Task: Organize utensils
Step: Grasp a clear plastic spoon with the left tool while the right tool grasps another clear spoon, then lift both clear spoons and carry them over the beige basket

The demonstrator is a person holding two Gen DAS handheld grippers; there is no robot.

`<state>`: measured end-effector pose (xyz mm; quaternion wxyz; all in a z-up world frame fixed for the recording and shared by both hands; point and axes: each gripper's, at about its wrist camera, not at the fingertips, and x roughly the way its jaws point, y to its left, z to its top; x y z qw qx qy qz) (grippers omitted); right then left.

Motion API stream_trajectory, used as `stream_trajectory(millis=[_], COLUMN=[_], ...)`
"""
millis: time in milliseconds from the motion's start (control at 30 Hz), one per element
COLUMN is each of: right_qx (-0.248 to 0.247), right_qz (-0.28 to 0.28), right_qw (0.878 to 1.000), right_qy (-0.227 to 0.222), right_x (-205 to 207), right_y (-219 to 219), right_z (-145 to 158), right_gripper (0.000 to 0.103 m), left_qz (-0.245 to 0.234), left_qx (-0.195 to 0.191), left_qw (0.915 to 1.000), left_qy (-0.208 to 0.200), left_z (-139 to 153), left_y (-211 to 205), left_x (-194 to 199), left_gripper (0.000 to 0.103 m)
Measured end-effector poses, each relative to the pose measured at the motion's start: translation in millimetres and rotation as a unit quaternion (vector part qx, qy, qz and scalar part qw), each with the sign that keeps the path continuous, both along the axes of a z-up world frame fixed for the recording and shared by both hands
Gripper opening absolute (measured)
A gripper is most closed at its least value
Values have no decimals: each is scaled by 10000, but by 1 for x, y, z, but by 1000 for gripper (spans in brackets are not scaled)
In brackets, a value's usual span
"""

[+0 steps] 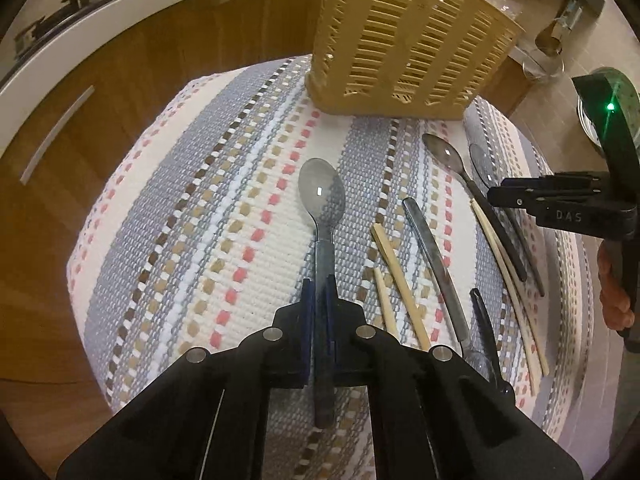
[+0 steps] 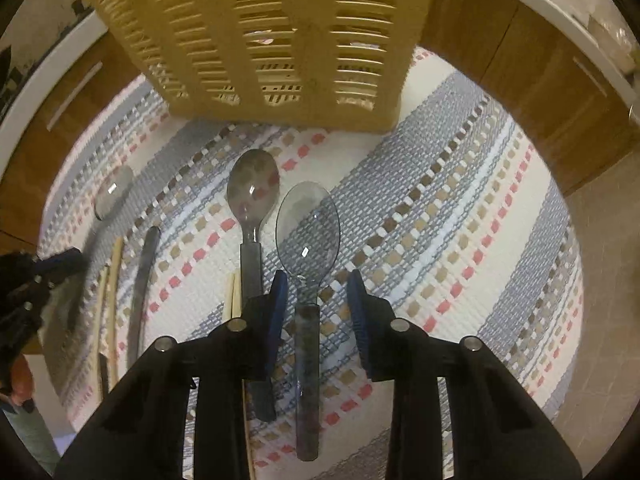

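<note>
My left gripper [image 1: 319,294] is shut on the handle of a grey translucent spoon [image 1: 322,196], whose bowl points toward the yellow slotted basket [image 1: 408,40]. I cannot tell whether that spoon rests on the striped mat [image 1: 192,220]. In the right wrist view my right gripper [image 2: 318,304] is open, straddling the handle of a clear spoon [image 2: 308,224] that lies on the mat [image 2: 460,240]. A gap shows on each side between its blue pads [image 2: 276,304] and the handle. A second grey spoon [image 2: 253,192] lies just to the left, its handle passing behind the left finger.
A dark knife [image 1: 432,256], pale chopsticks [image 1: 396,280] and two more spoons [image 1: 444,156] lie right of my left gripper. The basket [image 2: 280,40] stands at the mat's far edge. Wooden cabinets [image 1: 120,80] with a white counter lie beyond. A person's fingers [image 1: 614,292] show at right.
</note>
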<state>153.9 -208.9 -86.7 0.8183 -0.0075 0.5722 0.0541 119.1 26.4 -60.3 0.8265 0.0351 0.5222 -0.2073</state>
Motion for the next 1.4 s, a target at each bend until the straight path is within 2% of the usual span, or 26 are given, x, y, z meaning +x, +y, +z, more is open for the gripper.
stream_trajectory(millis=[67, 133, 200, 300, 367, 433, 500, 533, 600, 700, 800, 900, 1033, 1167, 1267, 1300, 1400], right_qx=[-50, -56, -95, -188, -237, -234, -190, -170, -146, 6, 334, 506, 838, 900, 957, 951, 855], right_qz=[23, 34, 63, 119, 151, 218, 228, 216, 228, 291, 342, 437, 463, 453, 356, 278, 34], right_qw=[10000, 9998, 9996, 9991, 9988, 9986, 9988, 9990, 9993, 9996, 9982, 9938, 9821, 9647, 9482, 9399, 9264], right_qy=[78, 163, 257, 353, 391, 415, 384, 355, 247, 12, -361, -887, -1620, -2432, -3007, -3267, -3667], right_x=[3, 6, 10, 20, 26, 30, 31, 31, 28, 13, -4, -24, -45, -56, -54, -51, -39], right_y=[3, 5, 7, 13, 15, 17, 18, 21, 20, 10, 2, -3, -11, -14, -18, -20, -23], right_z=[0, -2, -2, -1, 0, 0, 1, 2, 0, 5, 16, 36, 71, 113, 143, 155, 171], right_gripper=[28, 28, 28, 28, 28, 23, 10, 10, 10, 10, 10, 10, 10, 10, 10, 10, 10], left_qz=[28, 11, -83, -244, -336, -333, -321, -308, -285, -275, -241, -224, -203, -201, -36, 13, 221], left_qx=[-57, -122, -139, 88, 322, 482, 629, 630, 566, 73, -337, -756, -1358, -1813, -2288, -2365, -2591], left_qw=[9999, 9999, 9997, 9989, 9983, 9977, 9972, 9974, 9980, 9992, 9966, 9894, 9691, 9495, 9269, 9226, 9096], left_qy=[79, 117, 199, 382, 348, 337, 248, 169, 49, -264, -706, -1222, -2050, -2555, -2975, -3048, -3240], left_z=[2, 4, 5, 1, 0, -1, -2, -3, -3, 3, 20, 45, 86, 115, 136, 139, 153], left_y=[1, 1, -2, -16, -27, -34, -39, -41, -42, -39, -35, -32, -31, -31, -20, -20, -20], left_x=[6, 12, 19, 28, 32, 36, 38, 38, 37, 29, 19, 8, -8, -5, 5, 7, 25], left_gripper=[6, 14, 16, 17, 17, 16, 10, 10, 10, 10, 10, 10, 10, 10, 10, 10, 10])
